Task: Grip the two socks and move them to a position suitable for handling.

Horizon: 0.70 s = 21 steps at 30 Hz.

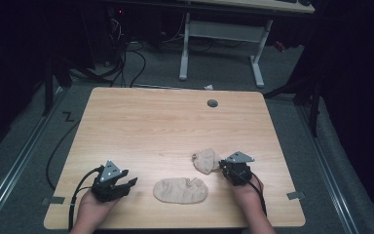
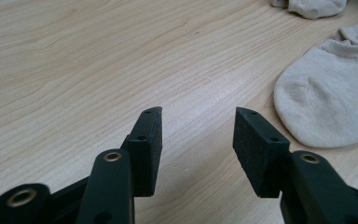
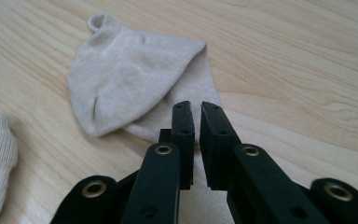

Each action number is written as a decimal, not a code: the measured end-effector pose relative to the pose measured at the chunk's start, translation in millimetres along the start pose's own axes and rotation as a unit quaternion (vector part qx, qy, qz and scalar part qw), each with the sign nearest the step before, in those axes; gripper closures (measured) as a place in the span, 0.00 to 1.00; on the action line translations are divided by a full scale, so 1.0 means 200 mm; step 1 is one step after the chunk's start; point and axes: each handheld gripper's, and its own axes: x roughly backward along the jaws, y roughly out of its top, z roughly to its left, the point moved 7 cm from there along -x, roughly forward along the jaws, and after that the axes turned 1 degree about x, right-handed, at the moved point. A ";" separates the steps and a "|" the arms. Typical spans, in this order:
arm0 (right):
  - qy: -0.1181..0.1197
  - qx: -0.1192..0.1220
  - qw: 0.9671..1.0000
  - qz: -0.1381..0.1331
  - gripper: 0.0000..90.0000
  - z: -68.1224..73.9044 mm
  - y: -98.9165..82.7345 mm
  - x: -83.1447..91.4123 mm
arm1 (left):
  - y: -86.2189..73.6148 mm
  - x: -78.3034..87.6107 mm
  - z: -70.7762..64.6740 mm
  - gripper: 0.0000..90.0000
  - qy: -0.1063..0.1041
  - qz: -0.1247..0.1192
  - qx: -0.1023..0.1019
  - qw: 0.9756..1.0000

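Two beige ankle socks lie on the near half of a pale wooden table [image 1: 141, 122]. The folded sock [image 1: 206, 160] sits at the tips of the right gripper [image 1: 222, 166], whose jaws stand a narrow slit apart, pads just off the fabric edge, gripping nothing. The flat sock [image 1: 180, 190] lies between the hands, well apart from the left gripper [image 1: 130, 183], which is spread wide and empty over bare wood. A round cable hole [image 1: 212, 103] marks the far edge; beyond, grey carpet and a white desk frame [image 1: 221, 46] in a dark room.
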 end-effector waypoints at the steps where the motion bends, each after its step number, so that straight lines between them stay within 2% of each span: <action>1: 0.000 0.004 1.000 0.006 0.94 0.00 -0.01 0.00 | 0.00 0.00 0.00 0.58 -0.001 -0.001 0.000 1.000; 4: 0.009 0.012 1.000 0.021 0.94 0.04 -0.04 -0.02 | 0.01 0.01 0.00 0.59 -0.003 -0.004 -0.001 1.000; 7: 0.015 0.020 0.999 0.023 0.94 0.08 -0.04 -0.02 | 0.01 0.00 -0.01 0.59 -0.003 -0.003 -0.003 1.000; 8: 0.024 0.027 0.999 0.024 0.94 0.12 -0.03 -0.02 | 0.01 0.00 -0.01 0.59 -0.003 -0.003 -0.003 1.000; 11: 0.032 0.035 0.999 0.025 0.94 0.16 -0.02 -0.02 | 0.01 0.00 -0.01 0.59 -0.003 -0.004 -0.005 1.000; 13: 0.046 0.050 0.997 0.024 0.95 0.23 0.01 -0.03 | 0.01 0.01 -0.01 0.59 -0.004 -0.004 -0.006 1.000; 14: 0.048 0.047 0.998 0.012 0.96 0.24 0.03 -0.02 | 0.01 0.01 -0.01 0.59 -0.003 -0.006 -0.005 1.000; 15: 0.048 0.047 0.998 0.012 0.96 0.24 0.03 -0.02 | 0.02 0.01 -0.01 0.59 -0.002 -0.008 -0.004 1.000; 16: 0.031 0.040 0.999 -0.006 0.97 0.20 0.07 -0.01 | 0.02 0.01 0.00 0.59 -0.003 -0.008 -0.003 1.000; 17: 0.031 0.040 0.999 -0.006 0.97 0.20 0.07 -0.01 | 0.01 0.02 0.00 0.59 -0.003 -0.008 -0.002 1.000; 18: 0.007 0.027 1.000 -0.002 0.98 0.15 0.08 -0.02 | 0.01 0.02 0.00 0.59 -0.001 -0.004 -0.006 1.000; 21: -0.002 0.032 0.999 0.018 1.00 0.13 0.06 -0.06 | 0.01 0.03 0.00 0.59 -0.003 -0.005 -0.006 1.000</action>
